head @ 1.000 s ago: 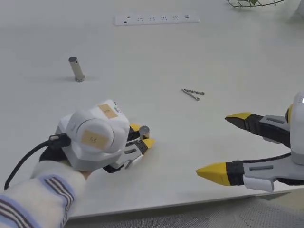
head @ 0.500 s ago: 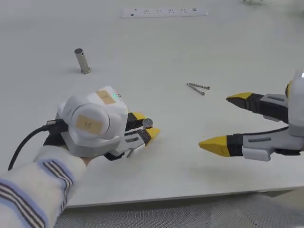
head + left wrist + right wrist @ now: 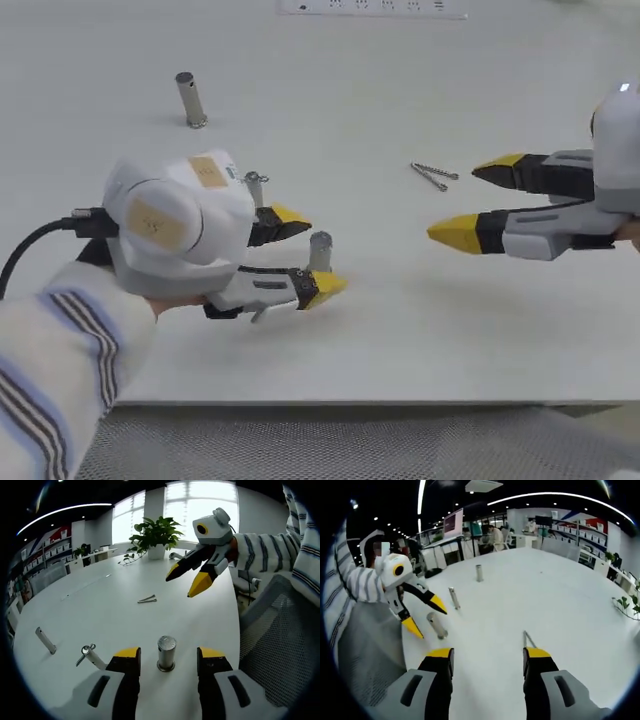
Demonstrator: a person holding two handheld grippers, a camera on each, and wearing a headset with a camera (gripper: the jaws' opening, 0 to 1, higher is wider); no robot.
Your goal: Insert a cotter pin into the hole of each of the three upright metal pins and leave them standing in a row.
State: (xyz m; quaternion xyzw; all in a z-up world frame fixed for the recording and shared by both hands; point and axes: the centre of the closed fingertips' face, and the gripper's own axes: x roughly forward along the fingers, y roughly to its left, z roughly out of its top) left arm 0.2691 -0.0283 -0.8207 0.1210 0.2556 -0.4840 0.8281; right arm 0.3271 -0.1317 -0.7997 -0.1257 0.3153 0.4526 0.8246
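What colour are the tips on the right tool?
Yellow, with black just behind them. The right tool shows this best in the head view.

A long white power strip (image 3: pixel 372 7) is lying on the white bench (image 3: pixel 450 330); a leafy green potted plant (image 3: pixel 156 534) is standing there.

The table (image 3: pixel 400 340) lies bare between the left gripper (image 3: pixel 322 253) and the right gripper (image 3: pixel 455 200), leaving a wide lane there. The near pin (image 3: pixel 320 247) stands upright between the left gripper's spread jaws, with a gap on either side in the left gripper view. The cottered pin (image 3: pixel 255 188) stands just beyond the far jaw and crowds that side. The far pin (image 3: pixel 189 99) is well apart at the back left. Loose cotters (image 3: pixel 433 176) lie just ahead of the right gripper's parted tips. A power strip (image 3: pixel 370 6) lines the far edge.
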